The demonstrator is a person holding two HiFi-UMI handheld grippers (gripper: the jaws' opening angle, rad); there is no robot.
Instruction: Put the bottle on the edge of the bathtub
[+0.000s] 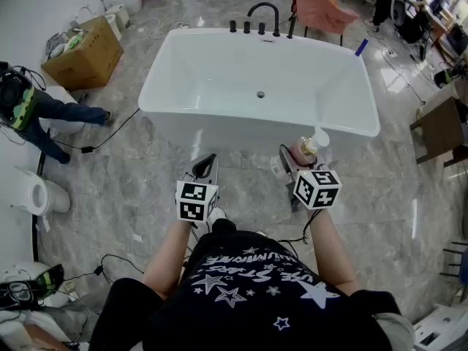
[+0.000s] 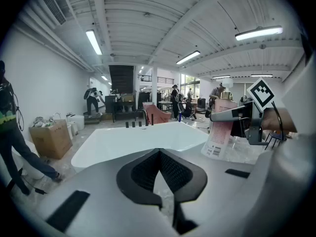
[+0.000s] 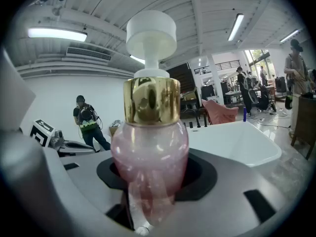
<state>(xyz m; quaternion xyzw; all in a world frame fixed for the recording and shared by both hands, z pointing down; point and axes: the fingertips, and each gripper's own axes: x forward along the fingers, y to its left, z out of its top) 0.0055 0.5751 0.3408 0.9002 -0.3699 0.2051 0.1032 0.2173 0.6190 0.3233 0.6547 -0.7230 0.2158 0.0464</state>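
A pink bottle (image 3: pixel 150 152) with a gold collar and a white pump stands upright between the jaws of my right gripper (image 3: pixel 155 177), which is shut on its body. In the head view the bottle (image 1: pixel 311 146) hangs just in front of the near right rim of the white bathtub (image 1: pixel 241 120), held by the right gripper (image 1: pixel 292 158). My left gripper (image 1: pixel 207 164) hovers to the left over the floor, shut and empty; its pads (image 2: pixel 148 164) meet at the tip. The left gripper view shows the bottle (image 2: pixel 220 135) beside the tub (image 2: pixel 138 137).
Black taps and a spout (image 1: pixel 262 17) stand on the tub's far rim. A cardboard box (image 1: pixel 84 53) and a person (image 1: pixel 33 108) are at the left, a toilet (image 1: pixel 40 192) lower left. A pink chair (image 1: pixel 322 6) is behind the tub, and wooden furniture (image 1: pixel 442 126) stands at the right.
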